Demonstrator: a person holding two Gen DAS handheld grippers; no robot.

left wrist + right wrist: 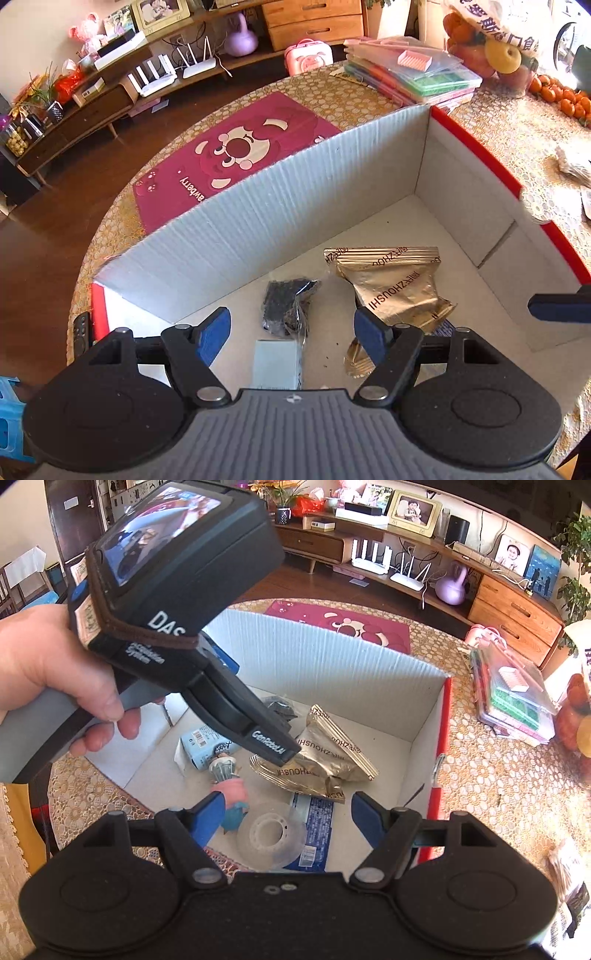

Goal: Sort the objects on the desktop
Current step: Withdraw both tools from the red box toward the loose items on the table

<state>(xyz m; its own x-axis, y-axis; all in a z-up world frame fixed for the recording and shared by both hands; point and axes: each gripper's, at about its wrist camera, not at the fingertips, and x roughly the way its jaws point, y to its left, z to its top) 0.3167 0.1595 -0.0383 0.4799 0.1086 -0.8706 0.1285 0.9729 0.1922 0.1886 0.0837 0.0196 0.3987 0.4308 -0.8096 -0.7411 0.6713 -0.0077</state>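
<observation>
Both the left gripper (291, 334) and right gripper (288, 818) are hanging wide and empty over the box (476, 155). The gold packet (395, 284) is probably light, crinkly, slippery; its crimped end seam is looking safest to pinch.

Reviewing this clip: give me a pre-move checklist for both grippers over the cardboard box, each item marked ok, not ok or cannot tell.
1. Left gripper open, nothing between its fingers: ok.
2. Right gripper open, nothing between its fingers: ok.
3. Gold snack packets lying inside the cardboard box: ok.
4. Left gripper clear of the packets: cannot tell; in the right wrist view its tip sits at a packet.
5. Tape roll inside the box: ok.
6. Items left on the table to sort: cannot tell.
</observation>
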